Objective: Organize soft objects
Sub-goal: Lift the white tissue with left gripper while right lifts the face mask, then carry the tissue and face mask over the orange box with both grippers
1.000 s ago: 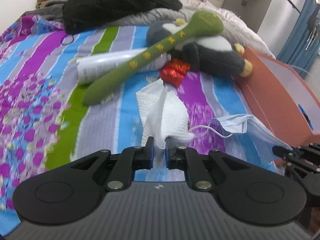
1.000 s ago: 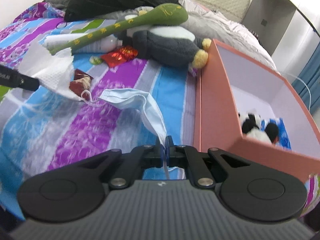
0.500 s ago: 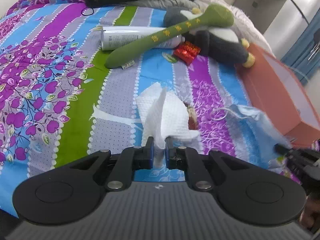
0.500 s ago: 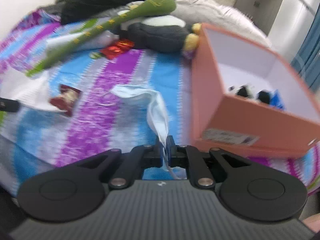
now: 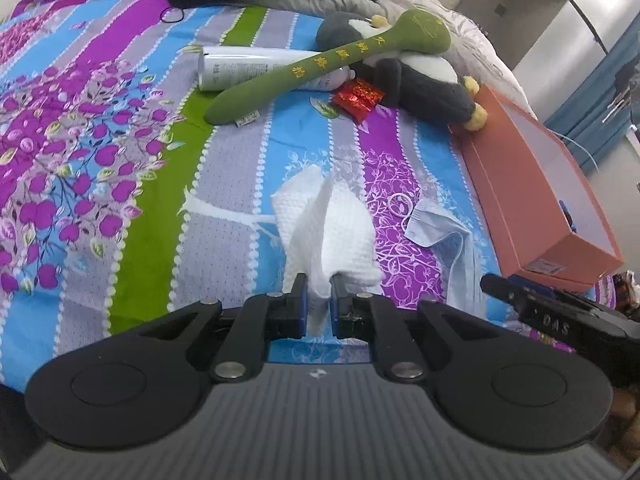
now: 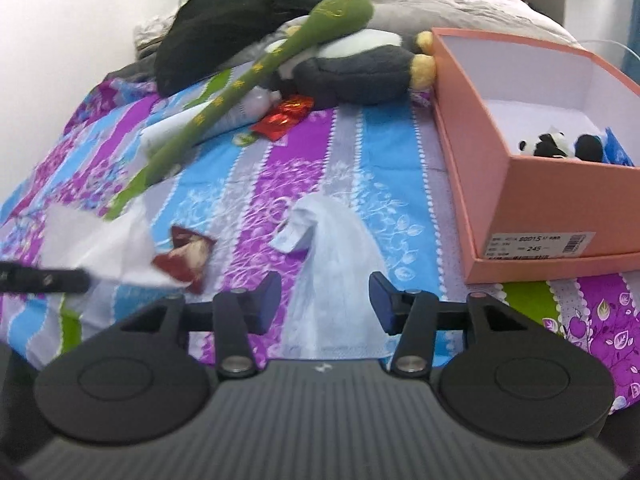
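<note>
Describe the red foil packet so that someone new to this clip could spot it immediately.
Start at the salmon shoebox on the striped bedspread, then go to the grey penguin plush beyond its far end. The red foil packet lies touching the penguin, below the green plush stick: it alone is shiny, crinkled red.

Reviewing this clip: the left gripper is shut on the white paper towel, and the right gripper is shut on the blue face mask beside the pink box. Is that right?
Not quite. The left gripper is indeed shut on the white paper towel, but the right gripper is open: the right wrist view shows its jaws spread wide, with the blue face mask lying loose between them, beside the pink box.
</note>
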Demonstrator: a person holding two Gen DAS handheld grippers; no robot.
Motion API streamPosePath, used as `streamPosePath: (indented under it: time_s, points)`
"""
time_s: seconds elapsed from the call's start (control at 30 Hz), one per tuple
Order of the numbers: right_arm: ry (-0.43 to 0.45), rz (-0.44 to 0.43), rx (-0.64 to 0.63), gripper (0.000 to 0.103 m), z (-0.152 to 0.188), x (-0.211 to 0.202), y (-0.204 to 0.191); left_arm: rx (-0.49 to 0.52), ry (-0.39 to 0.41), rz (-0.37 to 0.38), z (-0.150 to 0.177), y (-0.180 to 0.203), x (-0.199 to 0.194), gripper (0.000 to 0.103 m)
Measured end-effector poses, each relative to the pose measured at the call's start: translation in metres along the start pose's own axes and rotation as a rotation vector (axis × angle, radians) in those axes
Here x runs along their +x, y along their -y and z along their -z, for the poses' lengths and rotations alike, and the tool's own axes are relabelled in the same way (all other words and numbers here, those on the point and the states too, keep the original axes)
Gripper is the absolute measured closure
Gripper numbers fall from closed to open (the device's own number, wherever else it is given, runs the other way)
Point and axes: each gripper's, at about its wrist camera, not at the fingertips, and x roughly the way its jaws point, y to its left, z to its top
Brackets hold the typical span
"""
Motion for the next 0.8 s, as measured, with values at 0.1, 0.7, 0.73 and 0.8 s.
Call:
streamPosePath:
  time_s: [0.1, 0.7, 0.73, 0.8]
  points:
    - [0.0, 0.037, -0.014, 0.052, -0.002, 0.012, 0.002, -0.02, -0.009, 0.009, 0.001, -0.002, -0.004, 0.09]
    - [-0.011, 0.044, -0.004, 0.096, -0.004, 0.026, 0.006, 0.021, 0.076, 0.015, -0.019, 0.026, -0.033, 0.09]
    - [-0.007, 0.044, -0.004, 0.096, -0.005, 0.023, 0.006, 0.03, 0.08, 0.016, -0.021, 0.03, -0.033, 0.09]
    - [0.0, 0.041, -0.002, 0.096, -0.007, 0.017, 0.005, 0.043, 0.084, 0.02, -0.022, 0.037, -0.031, 0.09]
